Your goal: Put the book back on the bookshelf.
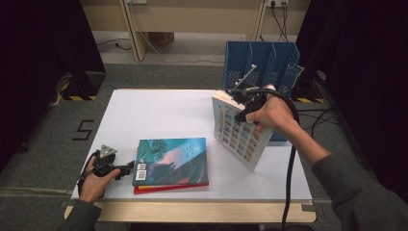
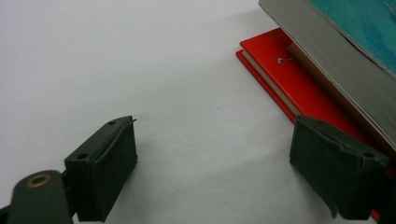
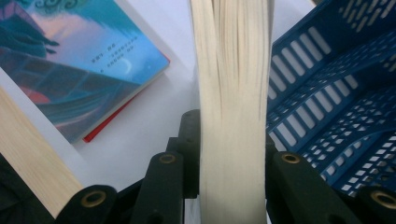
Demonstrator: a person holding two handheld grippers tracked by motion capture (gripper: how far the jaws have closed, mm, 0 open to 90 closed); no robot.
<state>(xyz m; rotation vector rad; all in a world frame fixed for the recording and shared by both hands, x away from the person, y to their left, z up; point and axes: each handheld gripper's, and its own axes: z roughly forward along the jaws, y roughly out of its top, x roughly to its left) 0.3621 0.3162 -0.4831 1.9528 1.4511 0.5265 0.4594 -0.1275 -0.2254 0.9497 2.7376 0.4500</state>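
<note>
- Right gripper (image 1: 243,111): jaws clamped on the grid-covered book (image 1: 239,133), held tilted just before the blue file rack (image 1: 262,65).
- Left gripper (image 1: 126,168): jaws wide apart, holding nothing, seemingly just left of the teal book (image 1: 172,160).

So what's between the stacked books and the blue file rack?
In the high view, the book clamped in the right gripper stands between the stacked books and blue file rack.

At the right of the frame, the held book (image 1: 239,131) has a cover with a grid of small coloured squares and cream pages. The rack (image 1: 262,65) behind it is blue. The lying book (image 1: 172,161) is teal and pink, on a red book (image 2: 299,79).
</note>
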